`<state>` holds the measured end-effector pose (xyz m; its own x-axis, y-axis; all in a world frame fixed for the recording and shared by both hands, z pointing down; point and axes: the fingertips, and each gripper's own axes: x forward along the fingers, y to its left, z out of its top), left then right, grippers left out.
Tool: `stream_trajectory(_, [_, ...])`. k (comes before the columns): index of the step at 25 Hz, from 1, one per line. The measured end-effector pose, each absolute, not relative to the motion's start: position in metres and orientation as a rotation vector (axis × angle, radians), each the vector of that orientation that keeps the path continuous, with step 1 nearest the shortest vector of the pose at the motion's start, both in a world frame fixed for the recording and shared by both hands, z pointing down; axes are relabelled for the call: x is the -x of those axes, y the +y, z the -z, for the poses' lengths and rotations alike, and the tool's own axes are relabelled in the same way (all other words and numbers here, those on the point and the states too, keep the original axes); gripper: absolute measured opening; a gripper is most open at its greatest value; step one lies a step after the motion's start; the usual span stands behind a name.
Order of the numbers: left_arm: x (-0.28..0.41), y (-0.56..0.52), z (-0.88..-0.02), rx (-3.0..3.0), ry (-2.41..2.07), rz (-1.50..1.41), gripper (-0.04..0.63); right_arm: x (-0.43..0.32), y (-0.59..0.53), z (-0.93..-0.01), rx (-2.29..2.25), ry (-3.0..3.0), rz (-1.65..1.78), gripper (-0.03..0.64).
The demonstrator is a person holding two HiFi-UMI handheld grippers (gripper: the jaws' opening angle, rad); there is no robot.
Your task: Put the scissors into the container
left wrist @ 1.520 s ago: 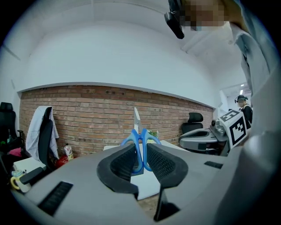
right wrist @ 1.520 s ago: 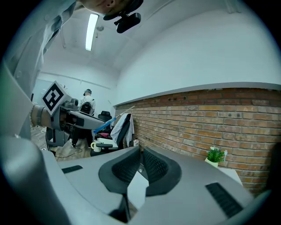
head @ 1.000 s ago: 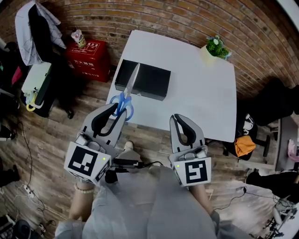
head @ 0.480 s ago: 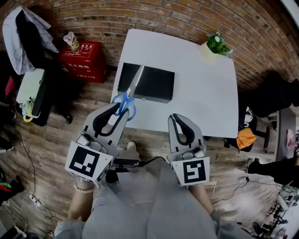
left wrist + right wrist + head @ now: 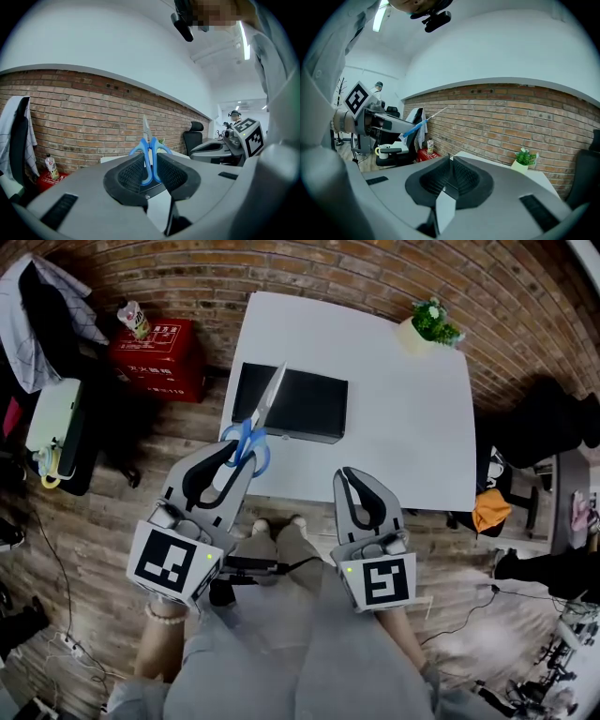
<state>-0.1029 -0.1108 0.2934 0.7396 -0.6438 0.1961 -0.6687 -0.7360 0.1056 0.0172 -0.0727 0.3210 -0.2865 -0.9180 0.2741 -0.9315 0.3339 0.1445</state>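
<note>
At the left edge of the white table [image 5: 394, 418], near its front corner, I see the container [image 5: 298, 401], a low black box. Its inside reads as flat black and I cannot make out anything in it.

The scissors [image 5: 253, 427] are not in the box. My left gripper [image 5: 236, 459] has its jaws pinched on the blue handles, and the left gripper view shows the scissors [image 5: 150, 149] standing straight up between the ribbed pads, with the handle loops and the closed metal blades sticking out past the tips. From the head camera the blade tip crosses the container's left end. In the right gripper view the scissors [image 5: 420, 123] are held up in the air, slanting upward.

My right gripper [image 5: 356, 478] hangs off the table's front edge, its jaws pressed together with nothing between them [image 5: 450, 174].

A small plant pot [image 5: 424, 330] sits at the table's far right corner.

On the floor left of the table stands a red box [image 5: 159, 357] with white lettering on its lid, too small for me to read. A bottle [image 5: 131, 317] with a printed label stands on it; that print is also unreadable.
</note>
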Motion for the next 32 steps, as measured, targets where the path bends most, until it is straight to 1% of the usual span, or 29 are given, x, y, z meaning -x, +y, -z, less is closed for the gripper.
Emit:
stream_trajectory(13, [0.112, -0.139, -0.299, -2.745, -1.078, -0.225, 0.098, -0.001, -0.108, -0.343, -1.605, -2.310, -0.110, 0.048])
stream_trajectory(32, [0.118, -0.152, -0.321, -2.694, -1.132, -0.275, 0.097, 0.009, -0.135, -0.445, -1.528, -2.221, -0.428, 0.049])
